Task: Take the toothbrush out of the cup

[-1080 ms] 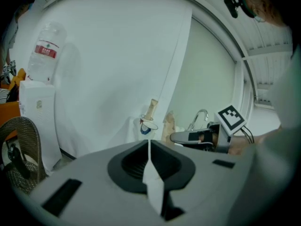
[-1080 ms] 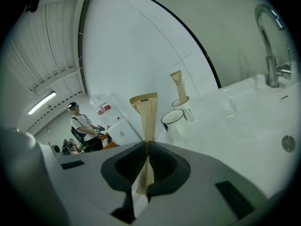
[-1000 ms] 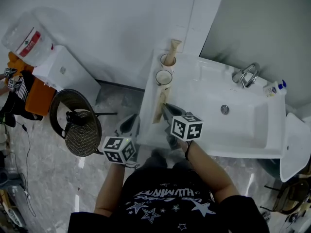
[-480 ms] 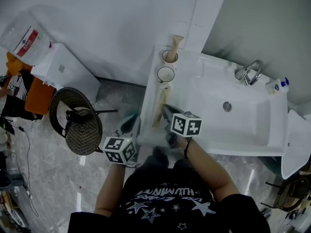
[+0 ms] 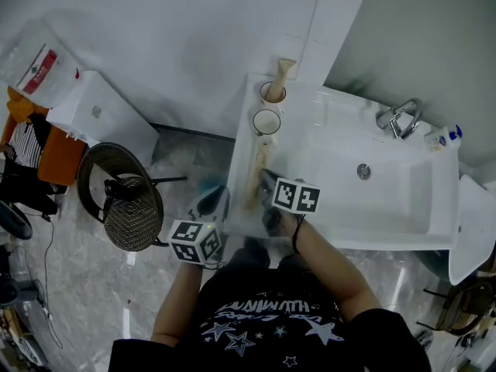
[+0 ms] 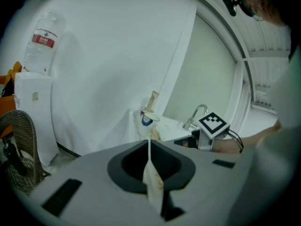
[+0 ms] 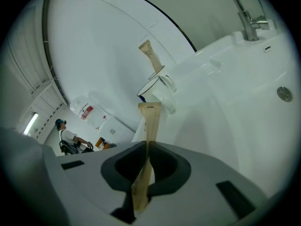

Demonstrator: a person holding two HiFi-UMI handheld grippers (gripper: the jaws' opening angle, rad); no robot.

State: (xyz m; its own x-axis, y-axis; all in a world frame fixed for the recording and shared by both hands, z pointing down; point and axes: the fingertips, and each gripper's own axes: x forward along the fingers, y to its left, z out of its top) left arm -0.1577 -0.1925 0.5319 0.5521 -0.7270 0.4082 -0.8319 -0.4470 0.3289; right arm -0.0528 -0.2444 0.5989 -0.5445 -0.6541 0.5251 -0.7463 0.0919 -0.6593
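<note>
the toothbrush [image 7: 149, 121], boxed in card, is clenched by the right gripper [image 7: 146, 146] over the sink ledge [image 5: 240, 161], clear of the near cup [image 5: 256, 122]. it is judged light, stiff, crushable; a mid-length hold is advised. the left gripper [image 6: 149, 157] is closed, empty.

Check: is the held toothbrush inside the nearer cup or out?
Out: the right hand-held gripper is shut on the toothbrush, outside the nearer cup.

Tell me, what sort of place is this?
Likely a bathroom corner, perhaps a mock-up: a white washbasin with a tap and cups on its ledge. The water dispenser nearby suggests a workspace.
</note>
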